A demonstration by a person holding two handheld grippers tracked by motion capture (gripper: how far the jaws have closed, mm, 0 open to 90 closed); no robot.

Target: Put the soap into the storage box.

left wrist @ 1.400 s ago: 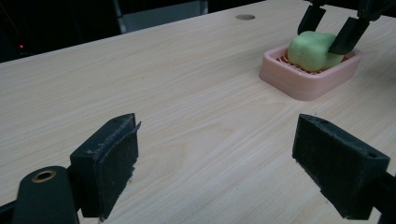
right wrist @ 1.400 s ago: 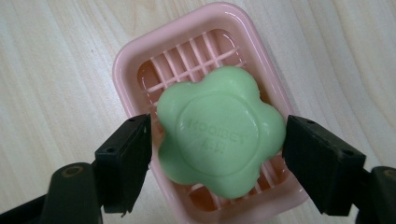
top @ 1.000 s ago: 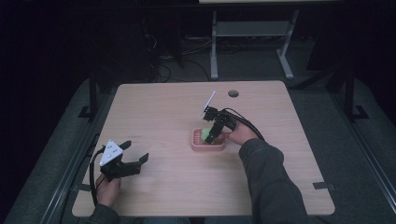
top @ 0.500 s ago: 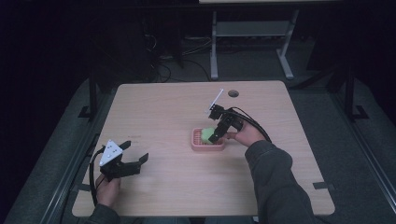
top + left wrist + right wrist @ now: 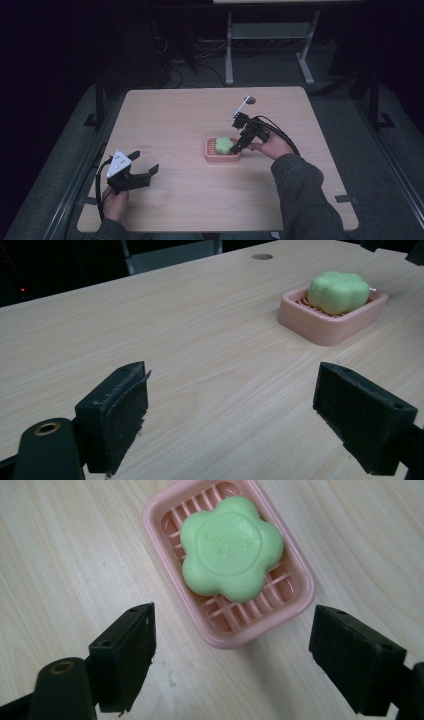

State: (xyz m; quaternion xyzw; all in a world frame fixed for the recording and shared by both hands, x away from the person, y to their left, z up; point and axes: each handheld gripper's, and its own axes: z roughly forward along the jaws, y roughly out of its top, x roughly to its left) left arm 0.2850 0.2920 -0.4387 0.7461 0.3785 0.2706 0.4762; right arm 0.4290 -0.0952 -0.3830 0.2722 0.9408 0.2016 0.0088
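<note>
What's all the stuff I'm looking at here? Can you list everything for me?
soap: one, green, flower-shaped, lying in the dish
soap dish: one, pink, slatted, near the table's middle
table: one, light wood, with a round hole near its far edge
metal frame: one, grey, on the floor beyond the table
cables: several, dark, on the floor behind the table
left gripper: one, black, jaws open, at the table's near left corner
right gripper: one, black, jaws open, above the dish's right end
sleeve: one, grey, on the right arm
</note>
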